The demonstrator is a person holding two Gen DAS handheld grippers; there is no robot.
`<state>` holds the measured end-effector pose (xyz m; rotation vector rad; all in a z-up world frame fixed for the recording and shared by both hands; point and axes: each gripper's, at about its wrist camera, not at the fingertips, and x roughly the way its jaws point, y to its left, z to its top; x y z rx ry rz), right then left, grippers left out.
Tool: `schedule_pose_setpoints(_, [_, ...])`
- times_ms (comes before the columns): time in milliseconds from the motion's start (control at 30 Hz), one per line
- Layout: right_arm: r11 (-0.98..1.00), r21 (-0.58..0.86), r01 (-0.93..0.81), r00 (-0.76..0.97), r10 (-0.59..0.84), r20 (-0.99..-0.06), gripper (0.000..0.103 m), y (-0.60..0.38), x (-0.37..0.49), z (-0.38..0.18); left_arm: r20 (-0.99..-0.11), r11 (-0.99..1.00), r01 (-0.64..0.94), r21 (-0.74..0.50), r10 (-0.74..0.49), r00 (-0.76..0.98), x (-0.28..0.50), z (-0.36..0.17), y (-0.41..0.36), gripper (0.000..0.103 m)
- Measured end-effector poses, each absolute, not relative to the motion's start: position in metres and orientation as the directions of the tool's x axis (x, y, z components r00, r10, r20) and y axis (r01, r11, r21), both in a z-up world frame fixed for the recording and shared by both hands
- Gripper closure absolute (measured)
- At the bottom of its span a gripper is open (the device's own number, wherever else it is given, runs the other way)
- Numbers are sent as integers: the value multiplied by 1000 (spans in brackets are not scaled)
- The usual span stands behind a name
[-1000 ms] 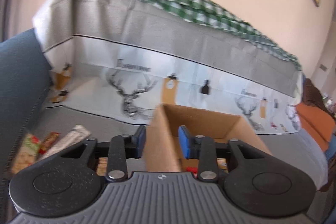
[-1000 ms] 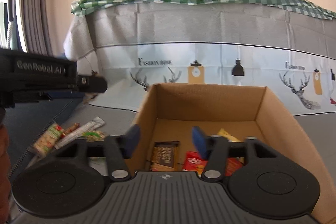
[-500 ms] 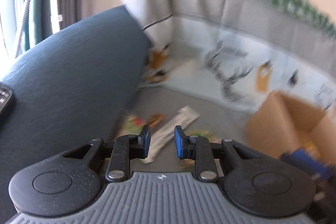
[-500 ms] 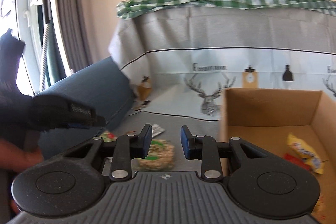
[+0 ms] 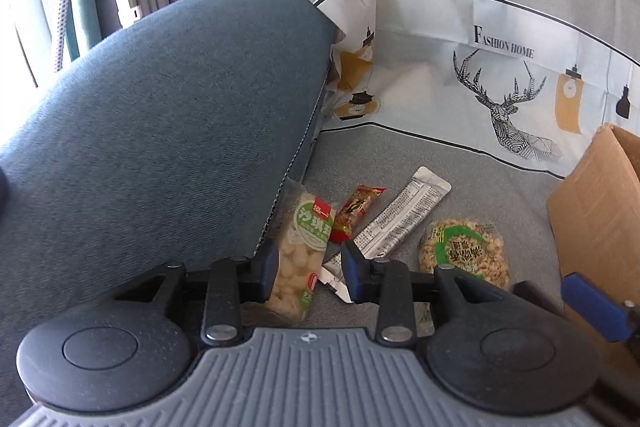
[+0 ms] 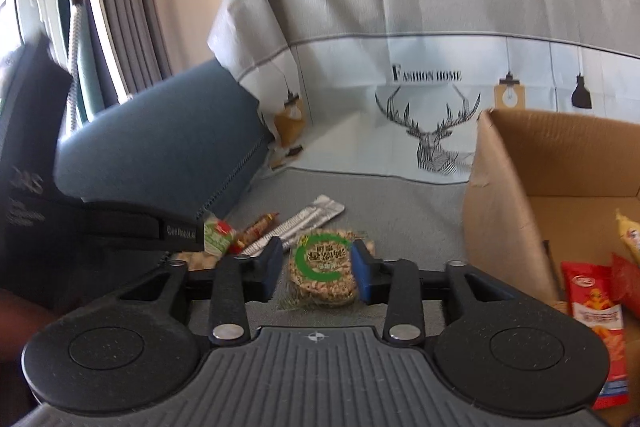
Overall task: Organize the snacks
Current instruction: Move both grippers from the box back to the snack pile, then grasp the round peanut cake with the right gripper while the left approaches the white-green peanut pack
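1. Your left gripper point(image 5: 309, 273), jaws opening, straddles the rectangular green-label pack point(image 5: 302, 255) on the sofa seat point(image 5: 500, 195); the pads are not pressing it.
2. Your right gripper point(image 6: 315, 269), jaws opening, frames the round peanut cake point(image 6: 322, 267) without squeezing it.
3. The cardboard box point(image 6: 504, 195) just right holds a red packet point(image 6: 596, 311) and a yellow one point(image 6: 628, 231).

"FASHION HOME" is printed above the deer drawing on the sofa cover point(image 5: 500, 75), in the upper right of the left view. "GenRobot.AI" stands on the left gripper point(image 6: 180, 231), at the right view's left. Snack-wrapper characters are illegible.
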<state>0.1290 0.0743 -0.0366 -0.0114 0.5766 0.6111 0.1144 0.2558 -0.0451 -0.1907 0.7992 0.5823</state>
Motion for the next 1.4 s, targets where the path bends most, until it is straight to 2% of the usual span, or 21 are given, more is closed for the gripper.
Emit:
schedule_pose_setpoints(67, [837, 132, -531, 679, 513, -525, 46, 81, 137, -44, -728, 825, -563, 49, 415, 545, 119, -48, 258, 65])
schedule_pose_setpoints(133, [843, 117, -525, 681, 498, -537, 30, 91, 145, -52, -734, 825, -563, 51, 413, 539, 125, -51, 259, 65])
schedule_pose_setpoints(333, [845, 88, -528, 670, 477, -569, 15, 121, 169, -78, -760, 811, -584, 29, 398, 513, 140, -63, 268, 65])
schedule_pose_setpoints(533, [843, 55, -535, 658, 457, -599, 9, 142, 184, -100, -782, 800, -599, -21, 361, 509, 154, -75, 279, 62])
schedule_pose_setpoints(733, [877, 65, -477, 665, 408, -625, 10, 142, 201, -115, -775, 799, -595, -85, 322, 543, 165, -81, 283, 45])
schedule_pose_setpoints(867, [892, 69, -447, 670, 385, -635, 10, 140, 206, -122, -770, 818, -561, -126, 276, 576, 173, -84, 282, 26])
schedule_pose_setpoints(967, [888, 56, -455, 679, 388, -624, 22, 139, 204, -122, -773, 817, -548, -180, 228, 593, 176, -87, 286, 26])
schedule_pose_setpoints(1033, [883, 52, -466, 678, 394, -621, 22, 139, 203, -121, -791, 788, -565, -242, 177, 586, 174, -92, 293, 32])
schedule_pose_setpoints(1100, [878, 53, -475, 676, 403, -617, 22, 138, 202, -120, -808, 758, -597, -262, 166, 565, 171, -96, 300, 53])
schedule_pose_setpoints(1133, [877, 50, -478, 676, 404, -616, 22, 138, 201, -120, -810, 754, -601, -265, 164, 563, 170, -96, 302, 56])
schedule_pose_setpoints(1167, [876, 47, -481, 676, 405, -616, 22, 138, 200, -120, -807, 750, -598, -283, 151, 571, 168, -95, 303, 64])
schedule_pose_setpoints(1200, [873, 44, -485, 675, 405, -617, 22, 138, 198, -119, -803, 746, -592, -305, 133, 581, 167, -94, 304, 78])
schedule_pose_setpoints(1267, [866, 35, -498, 669, 410, -621, 22, 140, 192, -117, -803, 733, -584, -348, 89, 590, 164, -96, 305, 91])
schedule_pose_setpoints(1400, [842, 19, -539, 640, 424, -640, 22, 141, 178, -113, -820, 714, -584, -387, 23, 571, 157, -99, 305, 93])
